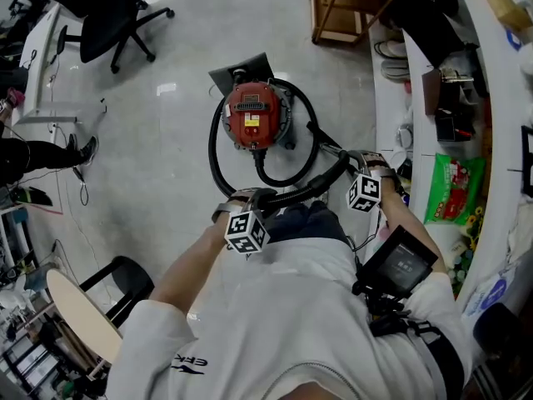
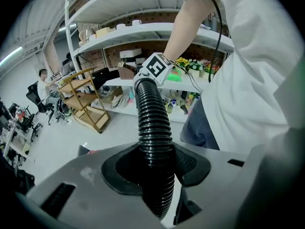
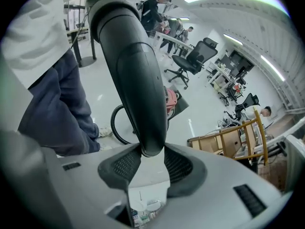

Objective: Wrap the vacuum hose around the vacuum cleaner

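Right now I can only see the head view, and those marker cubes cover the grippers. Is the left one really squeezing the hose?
Observer: Yes. The left gripper is clamped on the ribbed black hose, one jaw on each side.
Operator: What has the right one got?
Observer: The right gripper pinches the very end of a smooth black tube, not the ribbed part.

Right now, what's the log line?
left claw: shut on hose | right claw: shut on hose handle | vacuum: on floor, hose looped round
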